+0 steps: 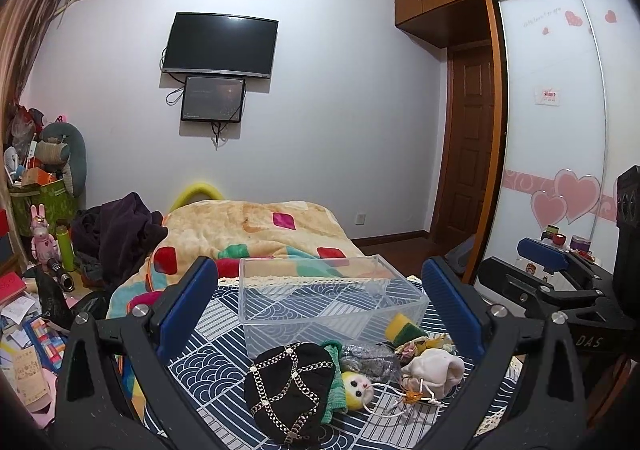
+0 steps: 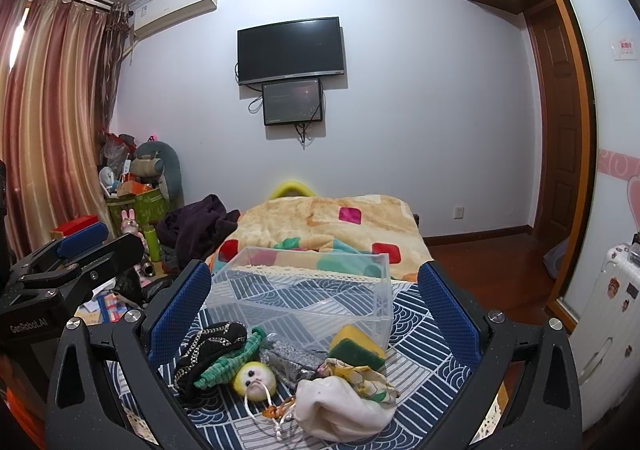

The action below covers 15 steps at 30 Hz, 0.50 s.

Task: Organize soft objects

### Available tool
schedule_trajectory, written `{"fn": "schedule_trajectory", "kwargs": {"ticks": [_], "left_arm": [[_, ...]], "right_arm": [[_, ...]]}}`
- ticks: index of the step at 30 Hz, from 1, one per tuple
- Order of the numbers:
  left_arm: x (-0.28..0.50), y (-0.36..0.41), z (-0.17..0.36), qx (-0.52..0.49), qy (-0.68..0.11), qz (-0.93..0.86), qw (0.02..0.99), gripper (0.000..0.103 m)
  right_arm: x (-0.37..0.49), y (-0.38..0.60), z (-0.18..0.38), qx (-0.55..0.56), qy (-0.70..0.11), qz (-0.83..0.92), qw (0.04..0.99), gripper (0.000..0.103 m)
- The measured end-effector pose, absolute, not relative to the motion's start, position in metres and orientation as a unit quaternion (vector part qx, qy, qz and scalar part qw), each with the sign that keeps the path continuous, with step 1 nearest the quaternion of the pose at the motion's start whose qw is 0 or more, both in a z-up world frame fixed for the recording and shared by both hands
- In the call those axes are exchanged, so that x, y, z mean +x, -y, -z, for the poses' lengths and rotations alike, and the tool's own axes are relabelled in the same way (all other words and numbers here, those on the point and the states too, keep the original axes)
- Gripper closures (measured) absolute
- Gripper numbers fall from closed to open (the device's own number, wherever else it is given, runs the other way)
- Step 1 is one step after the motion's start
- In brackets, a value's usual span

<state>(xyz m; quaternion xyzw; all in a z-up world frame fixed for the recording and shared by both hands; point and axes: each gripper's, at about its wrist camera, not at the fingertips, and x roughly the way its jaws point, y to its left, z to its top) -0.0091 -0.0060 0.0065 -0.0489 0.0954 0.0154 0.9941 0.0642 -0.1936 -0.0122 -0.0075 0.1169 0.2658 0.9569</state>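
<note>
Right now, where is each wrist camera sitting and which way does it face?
Left wrist: rides the left gripper, facing the clear plastic bin and black chain-trimmed hat; own open blue-padded fingers frame it, the right gripper at right.
Right wrist: rides the right gripper, facing the bin and cream drawstring pouch; own open fingers, the left gripper at left.
Shared: bin, hat, pouch, wall-mounted black television.

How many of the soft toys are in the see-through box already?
None yet. The clear box looks empty. Both the left gripper and right gripper are open, holding nothing. Still waiting on the cloth: black hat, yellow doll, white pouch, sponge.
</note>
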Motion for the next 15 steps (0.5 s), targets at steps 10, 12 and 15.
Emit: {"fn": "schedule_trajectory", "kwargs": {"ticks": [10, 12, 15], "left_arm": [[-0.0113, 0.0073, -0.0075, -0.047, -0.092, -0.015, 0.995, 0.000], [-0.0115, 0.0074, -0.0073, -0.047, -0.092, -0.015, 0.995, 0.000], [-0.0118, 0.0075, -0.0079, -0.046, -0.091, -0.016, 0.995, 0.000]], "right_arm": [[0.0636, 0.1937, 0.0113, -0.006, -0.116, -0.266, 0.957, 0.000], [0.0636, 0.1938, 0.0116, -0.007, -0.116, -0.266, 0.957, 0.000], [0.0635, 0.1939, 0.0103, -0.006, -0.116, -0.266, 0.957, 0.000]]}}
